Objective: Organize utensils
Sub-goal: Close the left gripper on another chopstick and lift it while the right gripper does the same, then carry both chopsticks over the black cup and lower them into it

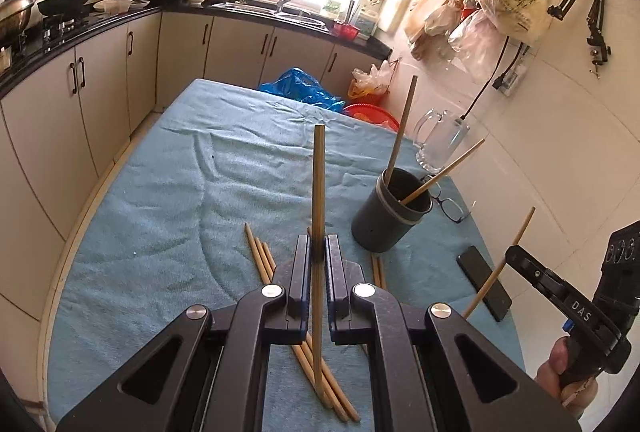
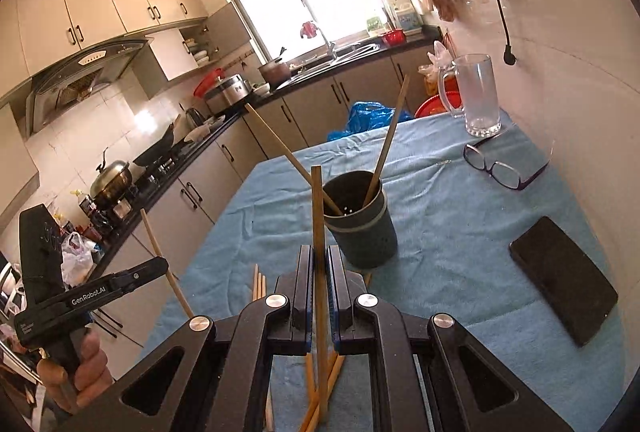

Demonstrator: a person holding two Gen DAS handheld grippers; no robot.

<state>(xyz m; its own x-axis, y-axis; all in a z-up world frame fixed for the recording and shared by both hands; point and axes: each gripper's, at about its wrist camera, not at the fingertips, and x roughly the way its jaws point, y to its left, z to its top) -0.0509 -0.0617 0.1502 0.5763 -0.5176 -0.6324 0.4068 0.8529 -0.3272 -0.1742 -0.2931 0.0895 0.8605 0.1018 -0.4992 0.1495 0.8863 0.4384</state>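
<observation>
Left gripper (image 1: 319, 252), marked "GenRobot.AI", and right gripper (image 2: 320, 260), marked "DAS", each clamp one chopstick (image 1: 319, 191) above the table's (image 1: 160, 191) near edge, beside a dark holder (image 1: 390, 216).

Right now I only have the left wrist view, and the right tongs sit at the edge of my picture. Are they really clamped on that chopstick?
Observer: Yes. The right wrist view shows the right tongs shut on a chopstick that stands nearly upright between them.
Reviewer: And the glasses half hidden behind the holder?
Observer: The glasses lie open on the cloth, between the glass mug and the phone, apart from the holder.
Reviewer: Anything above the stove?
Observer: A range hood hangs there.
</observation>
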